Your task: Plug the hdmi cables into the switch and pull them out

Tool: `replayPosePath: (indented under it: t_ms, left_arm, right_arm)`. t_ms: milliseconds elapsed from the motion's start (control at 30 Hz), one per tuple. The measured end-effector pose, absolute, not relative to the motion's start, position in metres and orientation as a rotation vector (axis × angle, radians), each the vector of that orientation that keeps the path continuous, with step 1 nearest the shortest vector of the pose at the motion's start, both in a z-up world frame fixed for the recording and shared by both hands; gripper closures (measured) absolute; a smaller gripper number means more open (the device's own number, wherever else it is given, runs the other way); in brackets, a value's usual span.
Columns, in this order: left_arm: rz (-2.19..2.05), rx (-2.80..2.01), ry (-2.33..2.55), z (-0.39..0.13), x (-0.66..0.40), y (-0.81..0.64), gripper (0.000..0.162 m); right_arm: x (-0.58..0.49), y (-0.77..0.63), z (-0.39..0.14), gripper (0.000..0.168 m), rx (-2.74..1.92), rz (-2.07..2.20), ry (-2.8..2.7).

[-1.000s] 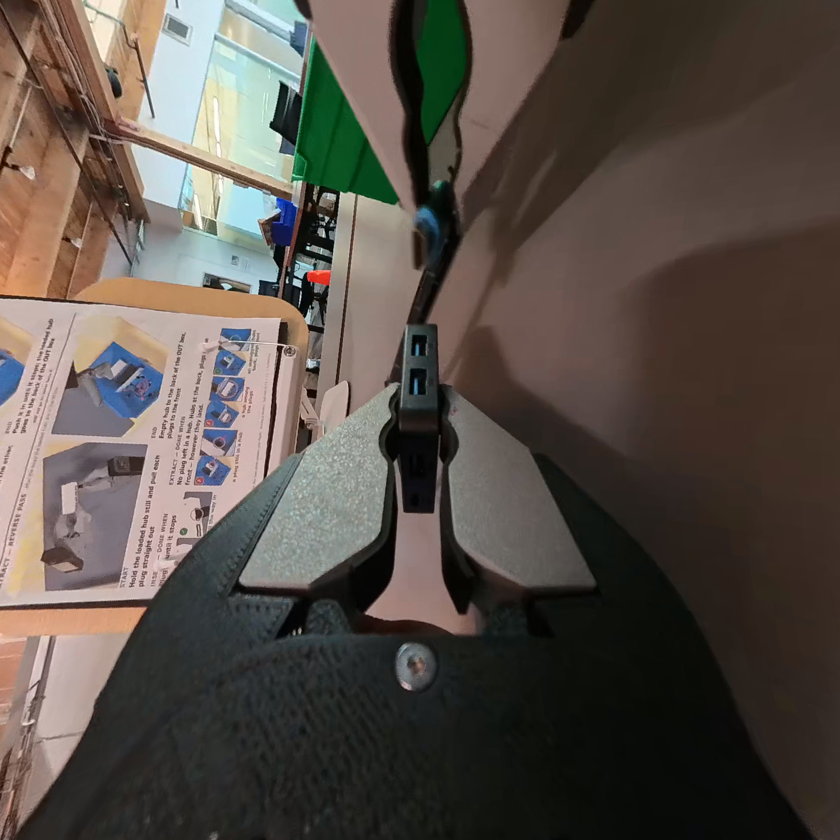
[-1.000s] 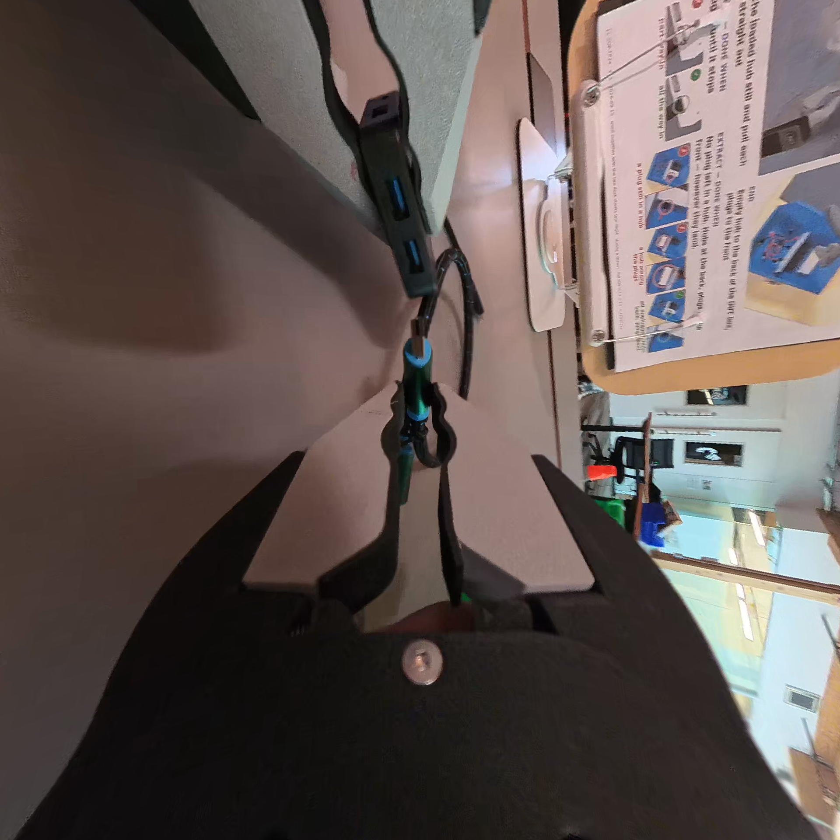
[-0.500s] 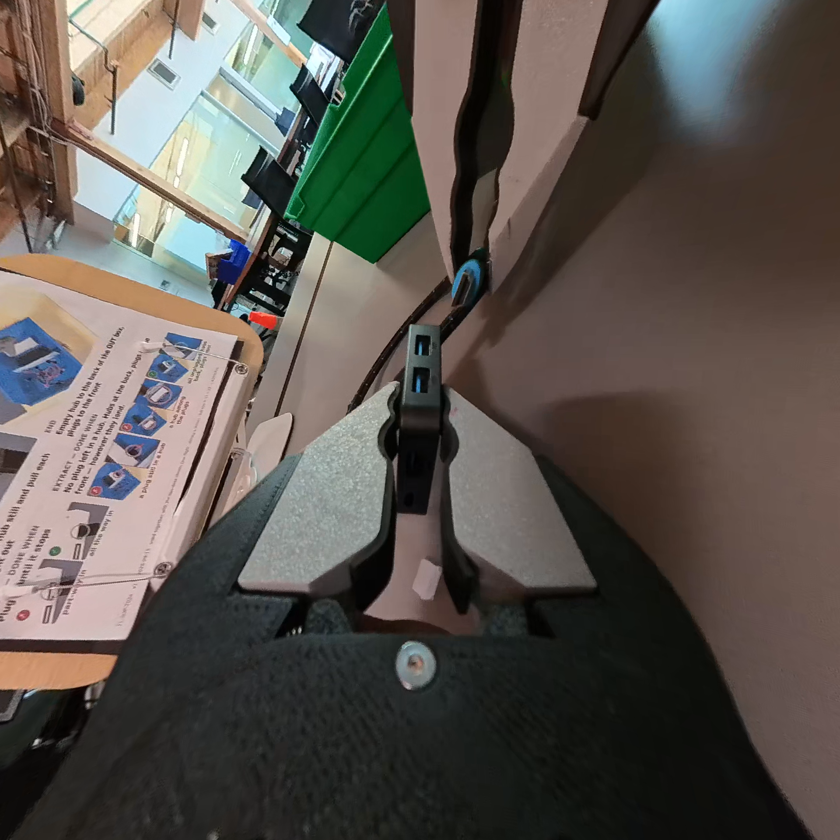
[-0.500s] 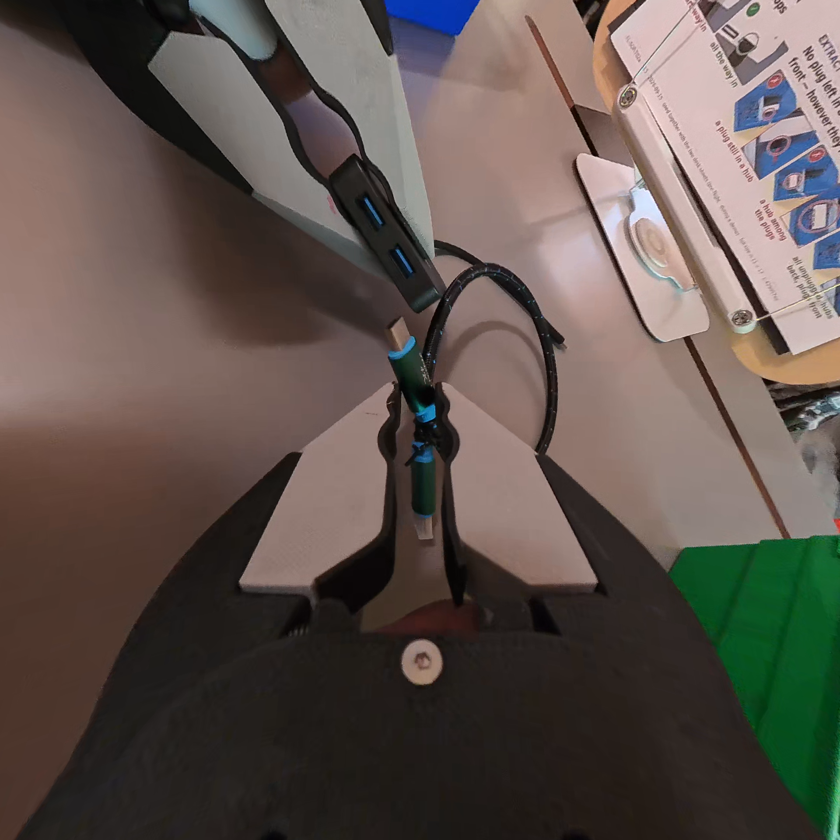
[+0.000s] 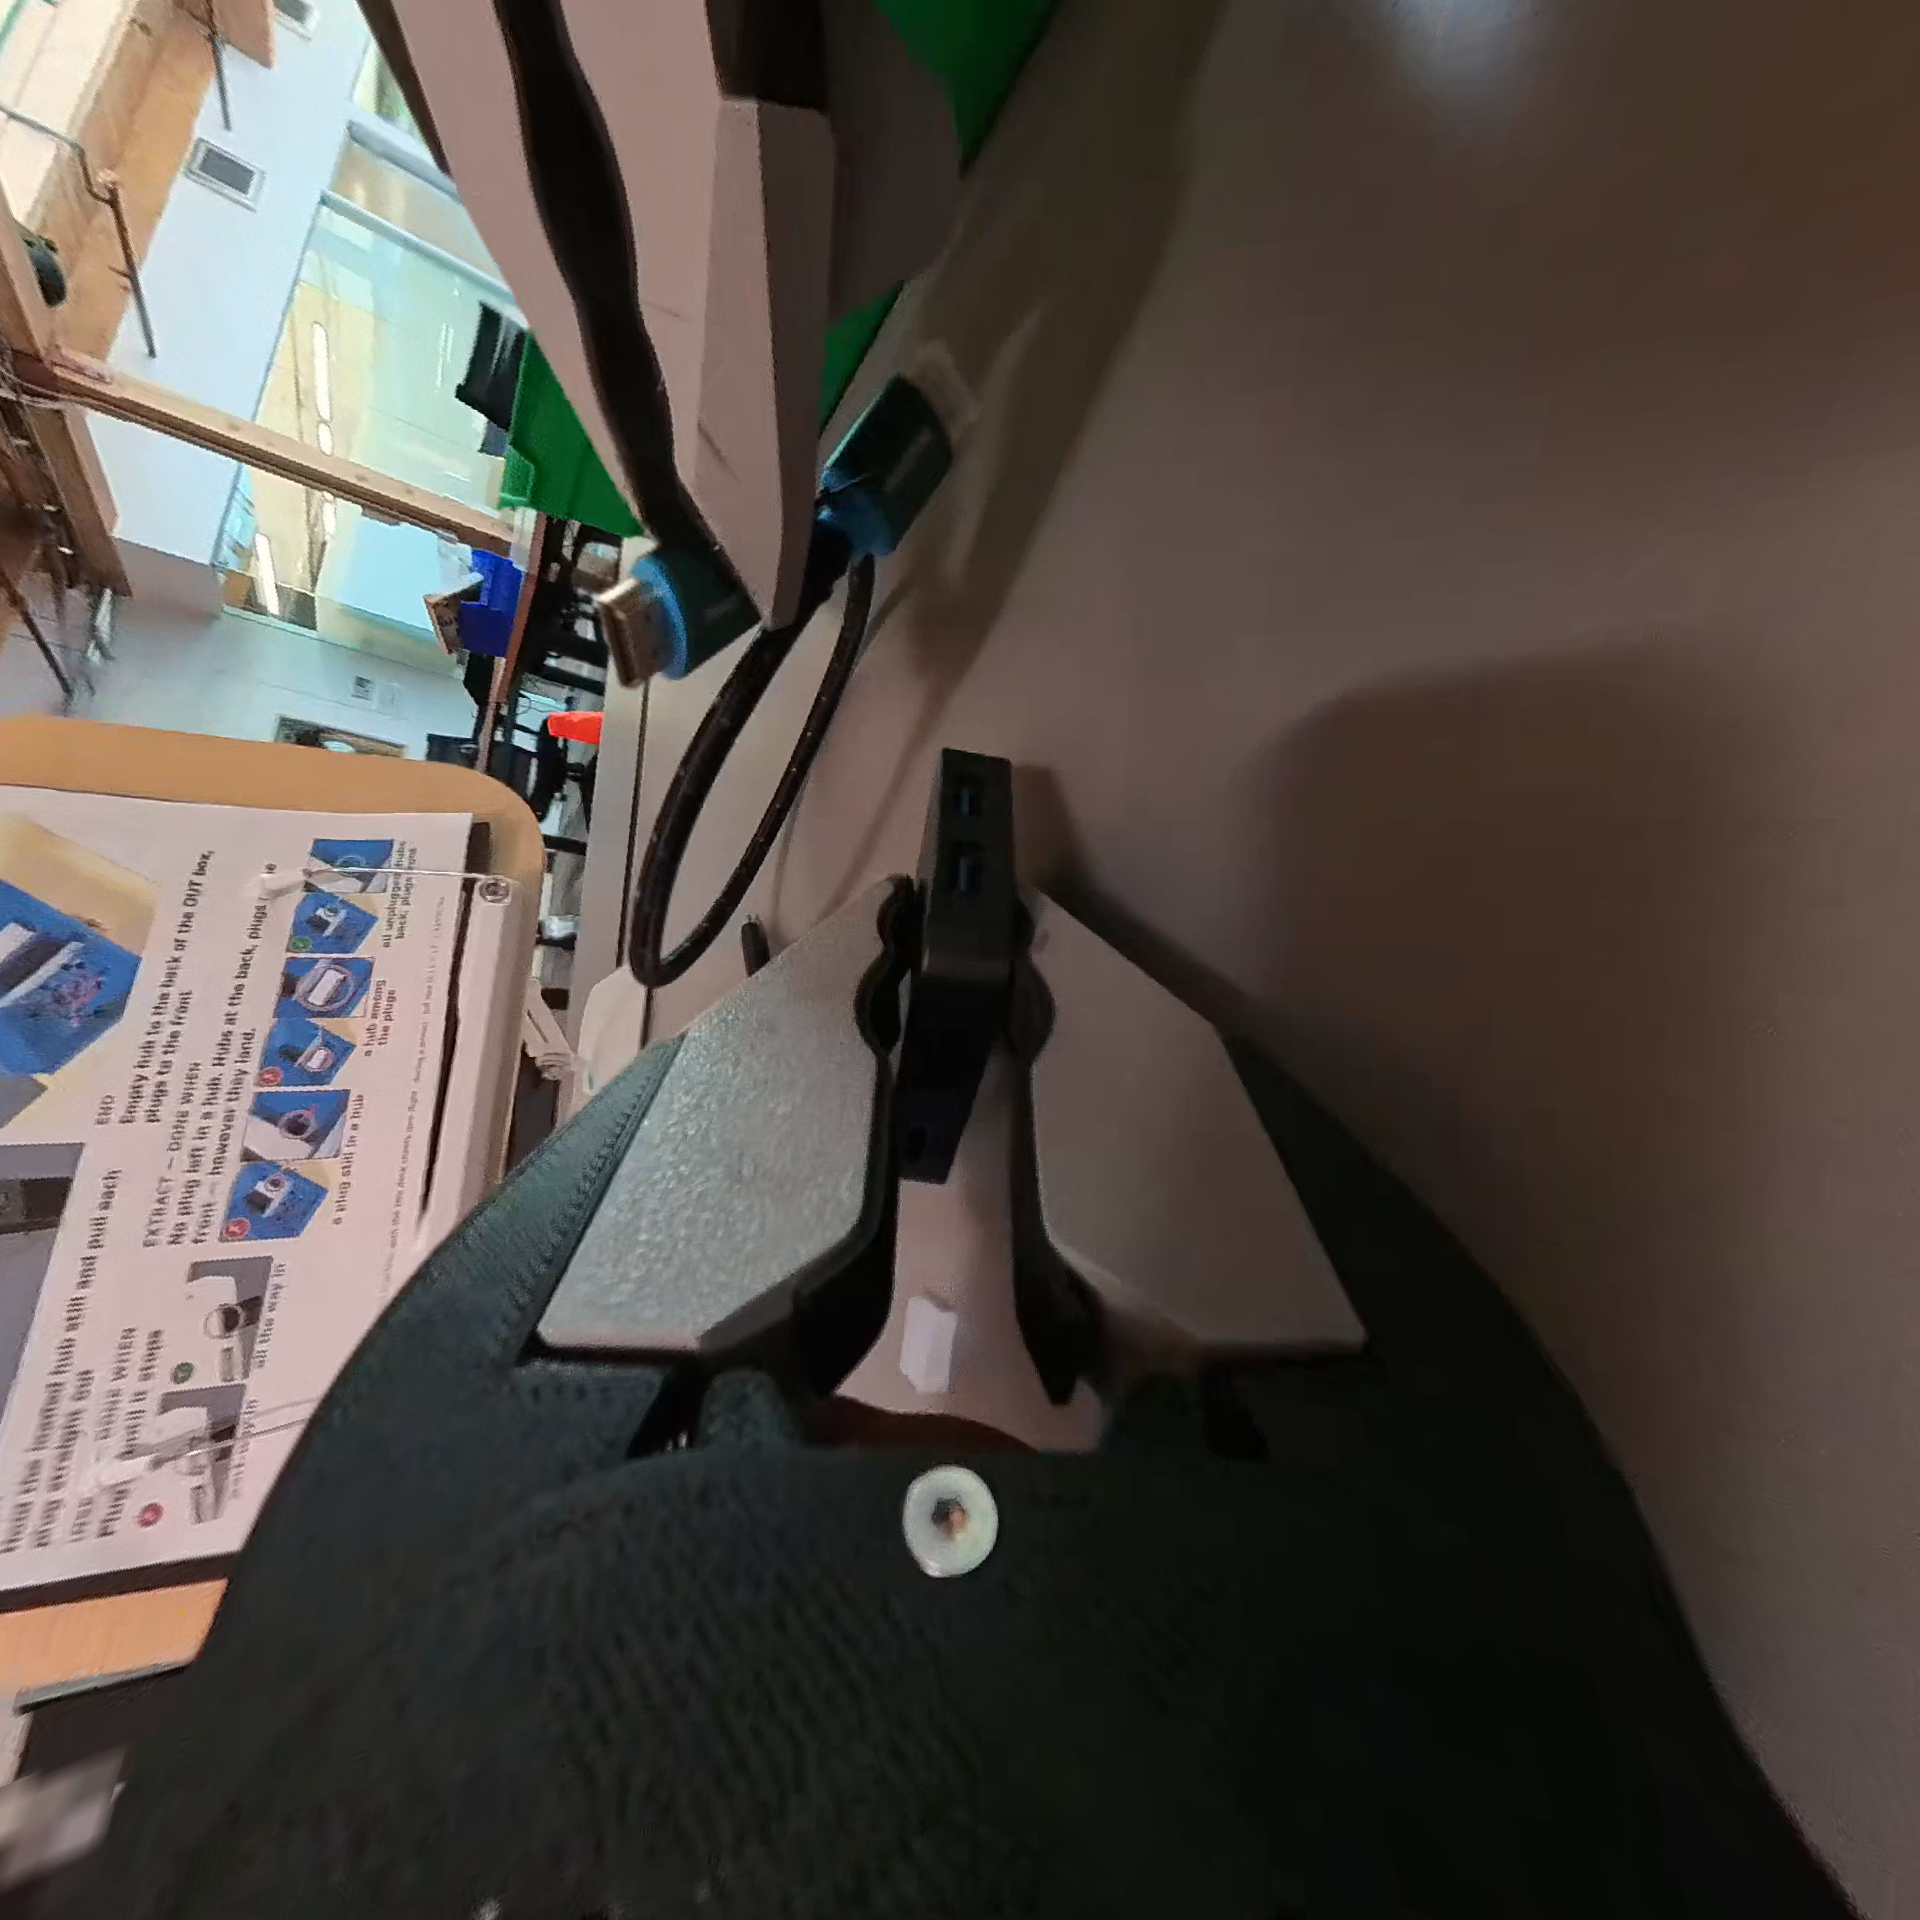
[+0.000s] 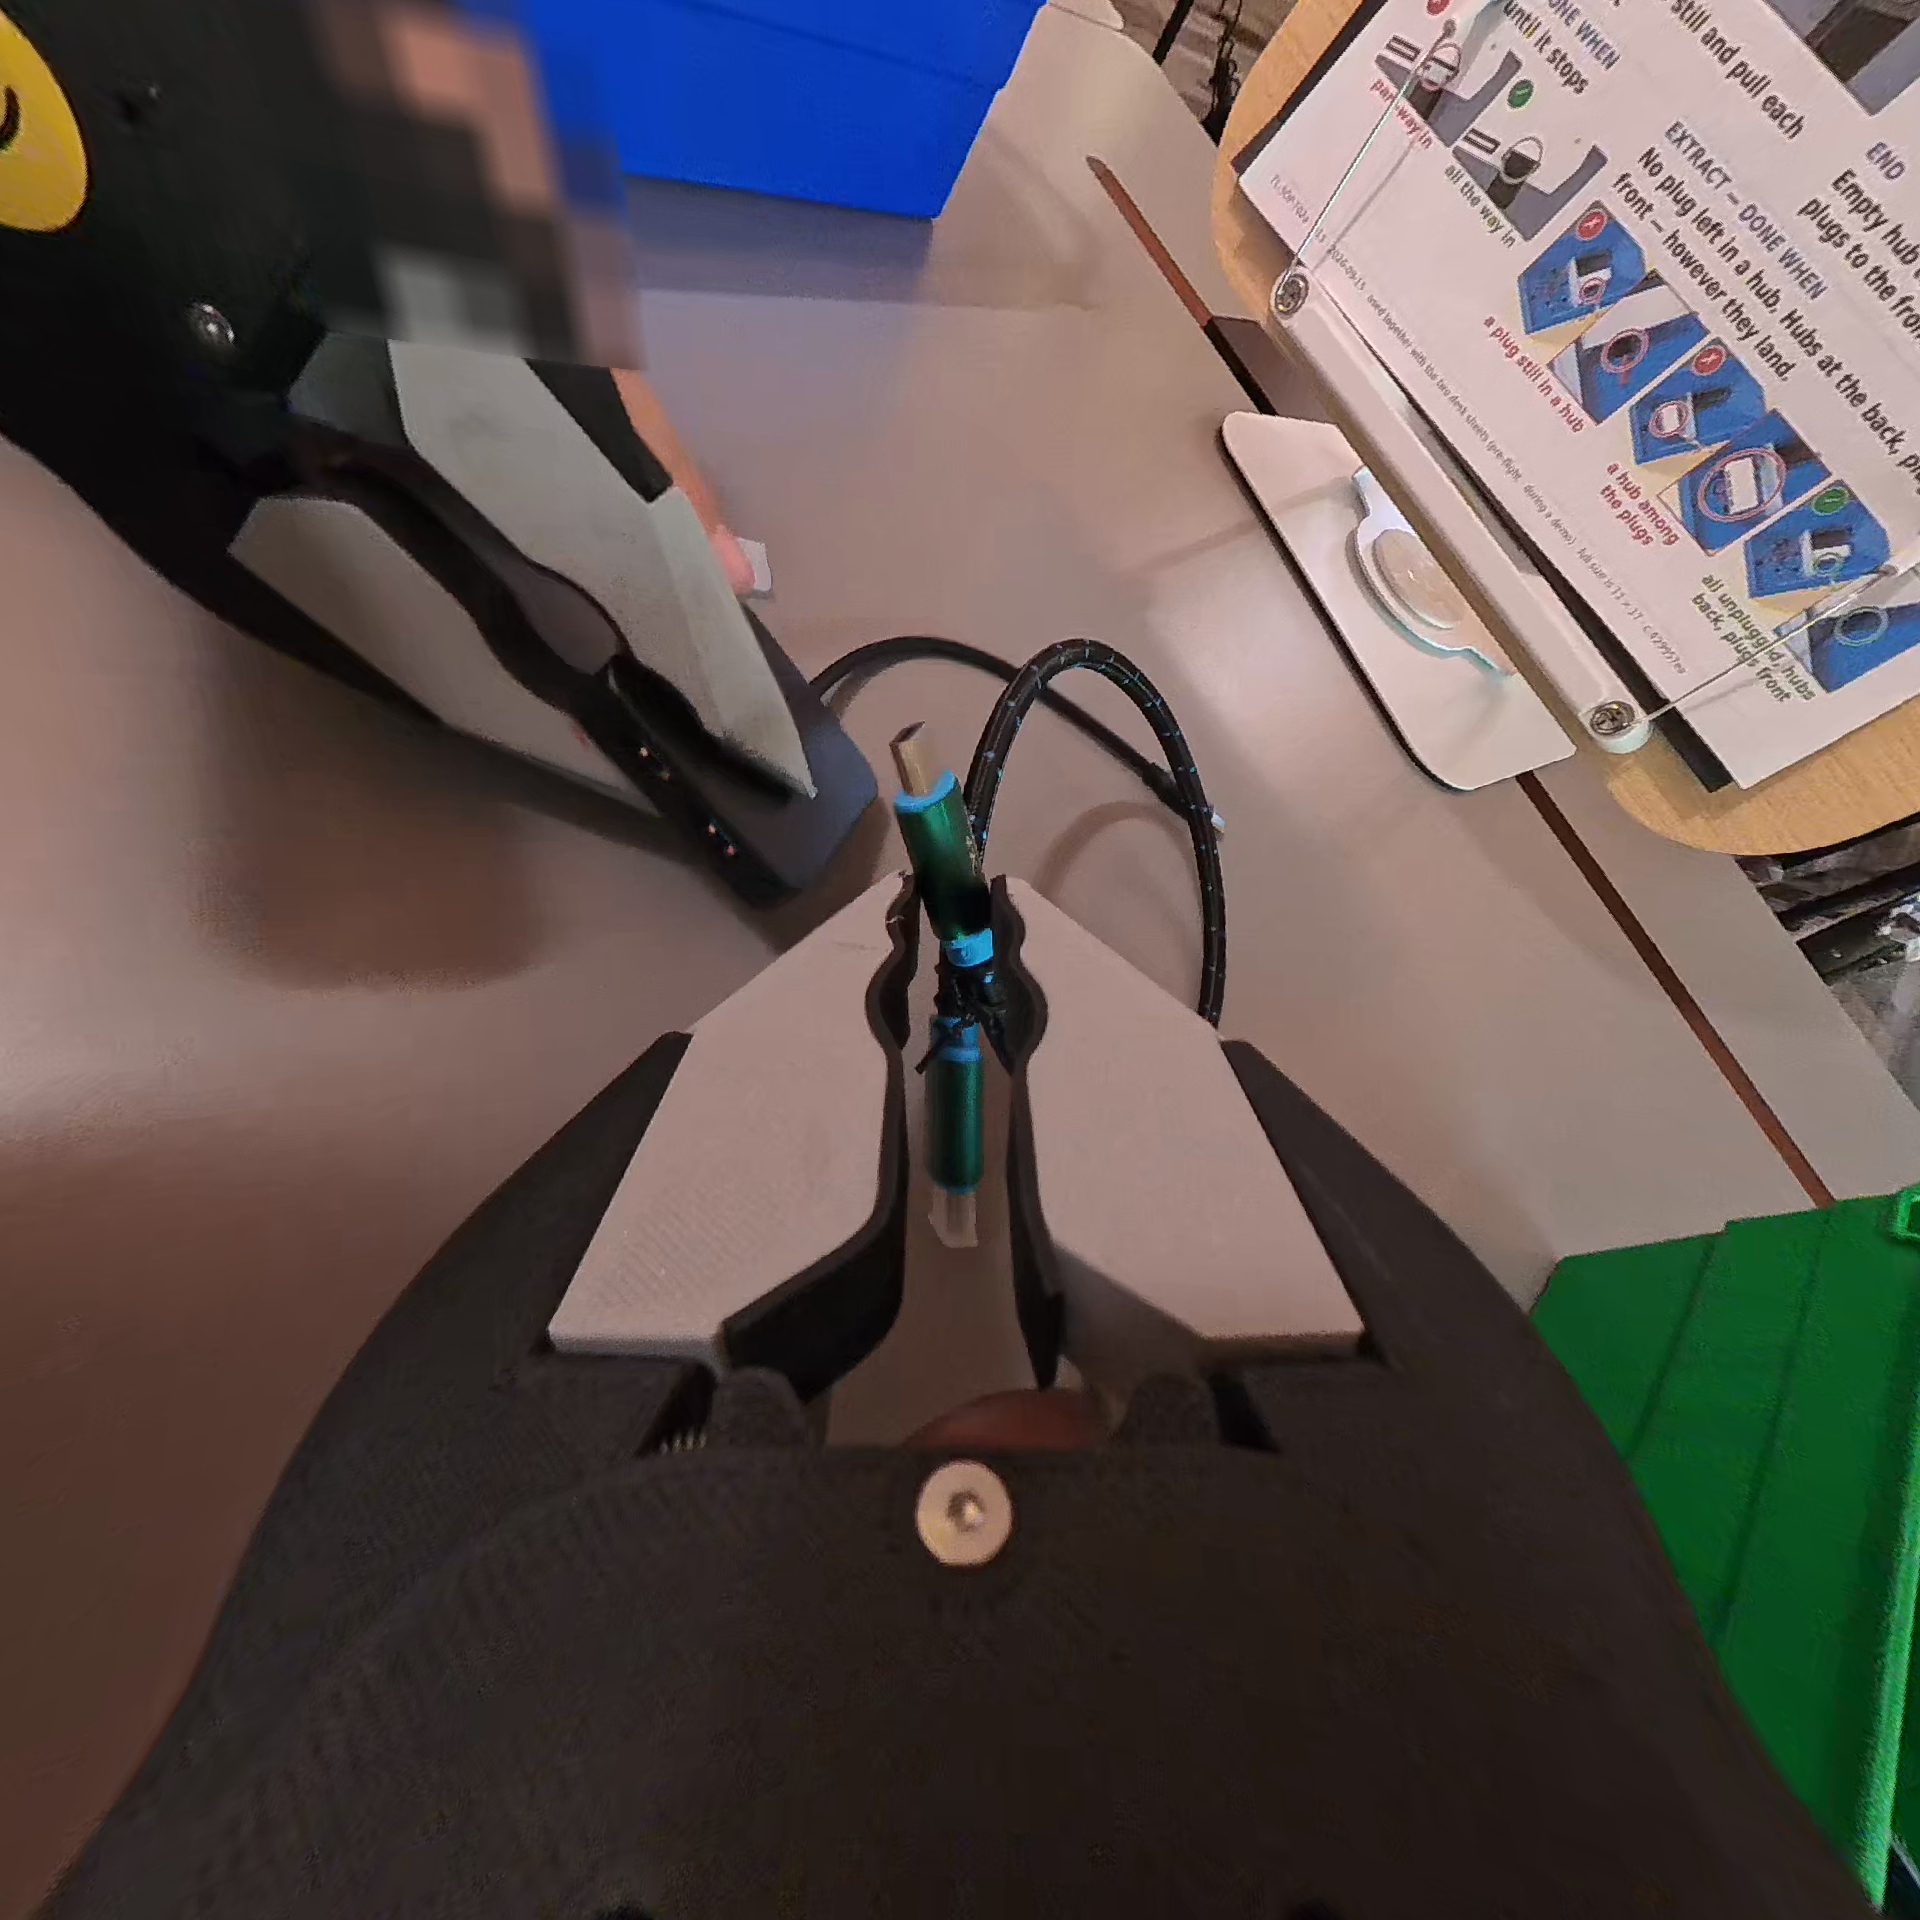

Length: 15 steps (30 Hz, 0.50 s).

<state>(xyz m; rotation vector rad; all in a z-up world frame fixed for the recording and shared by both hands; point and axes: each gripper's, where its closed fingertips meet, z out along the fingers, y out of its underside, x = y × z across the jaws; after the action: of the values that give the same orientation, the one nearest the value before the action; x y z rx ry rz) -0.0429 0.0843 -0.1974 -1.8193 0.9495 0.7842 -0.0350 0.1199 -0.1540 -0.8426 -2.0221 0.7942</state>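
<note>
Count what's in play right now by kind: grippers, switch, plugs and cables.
grippers: 2, left gripper shut on the switch, right gripper shut on the plugs
switch: 1
green plugs: 2
braided cable: 1
plain black cord: 1
total: 7

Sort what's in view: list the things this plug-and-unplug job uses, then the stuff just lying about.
Job:
- black switch, clamped in the left tool
- green-and-blue plug, clamped in the right tool, not inserted
- its braided cable
- second plug on the same cable

Lying about:
- instruction sheet on its stand
- green bin
- blue bin
</note>
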Motion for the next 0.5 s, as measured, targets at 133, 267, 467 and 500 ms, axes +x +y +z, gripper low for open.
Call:
replayPosePath:
  t_ms: [133,267,467,500]
  left_arm:
    - [0.663,-1.857,0.889,-0.197,-0.036,0.083,0.135]
    - [0.618,-1.863,0.881,-0.196,-0.035,0.079,0.124]
    - [0.544,-1.864,0.875,-0.19,-0.034,0.069,0.117]
    - [0.522,-1.865,0.873,-0.188,-0.032,0.067,0.117]
  right_arm:
    - [-0.04,0.121,-0.153,0.157,-0.839,0.805,-2.004]
    - [-0.043,0.123,-0.161,0.157,-0.824,0.755,-2.028]
    - [-0.04,0.122,-0.168,0.157,-0.783,0.698,-2.069]
    - [-0.039,0.122,-0.168,0.157,-0.778,0.698,-2.073]
